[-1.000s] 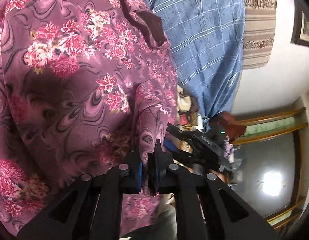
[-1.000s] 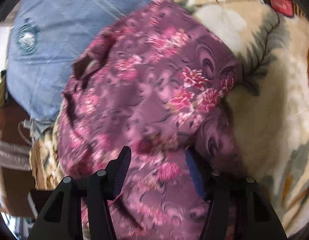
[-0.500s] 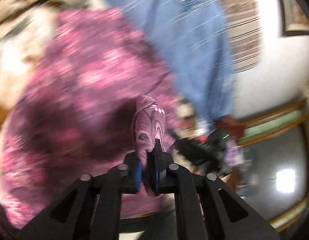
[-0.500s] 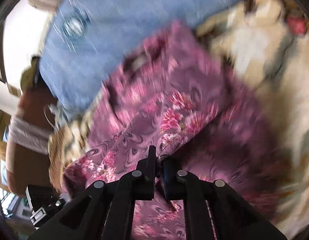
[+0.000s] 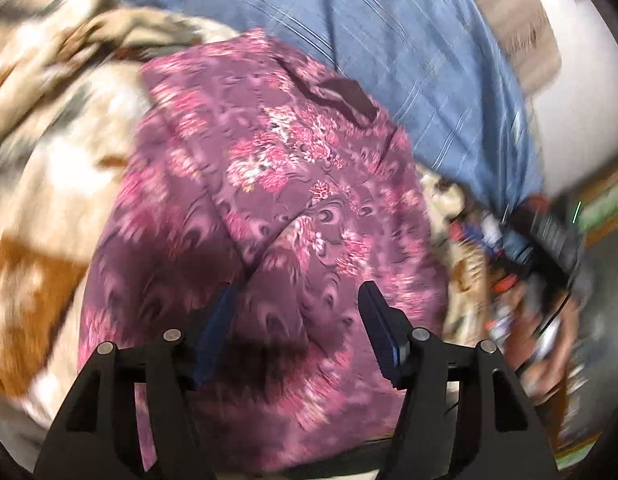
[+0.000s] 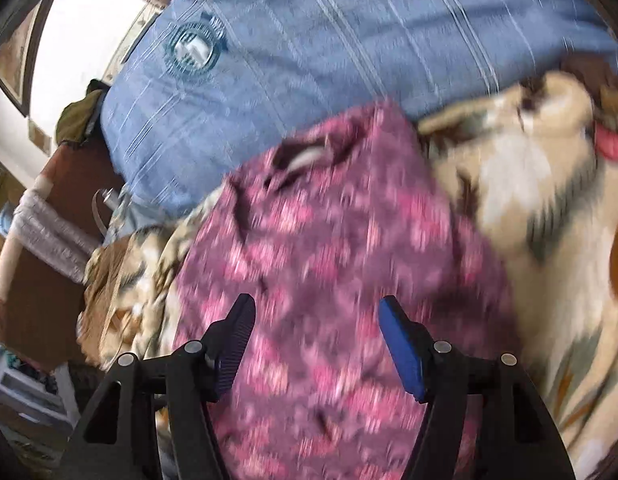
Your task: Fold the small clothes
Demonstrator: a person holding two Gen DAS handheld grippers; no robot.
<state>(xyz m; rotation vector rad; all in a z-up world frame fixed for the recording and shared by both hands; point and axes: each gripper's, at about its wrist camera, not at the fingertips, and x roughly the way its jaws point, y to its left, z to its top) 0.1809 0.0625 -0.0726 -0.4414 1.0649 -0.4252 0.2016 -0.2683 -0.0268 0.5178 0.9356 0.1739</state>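
- Both your left tongs [image 5: 295, 320] and right tongs [image 6: 315, 338] have just sprung apart, released above the floral garment [image 5: 269, 184].
- It looks light, limp and slippery: pinch a doubled edge just ahead of each.

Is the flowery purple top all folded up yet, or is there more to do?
Partly done: the flowery purple top lies doubled over in a rough bundle on the patterned blanket, beside the blue pillow. Nothing is in hand: the left gripper and right gripper have just been opening, and nothing sits between their fingers. Left: the bundle looks lumpy, so probably another fold or some smoothing.
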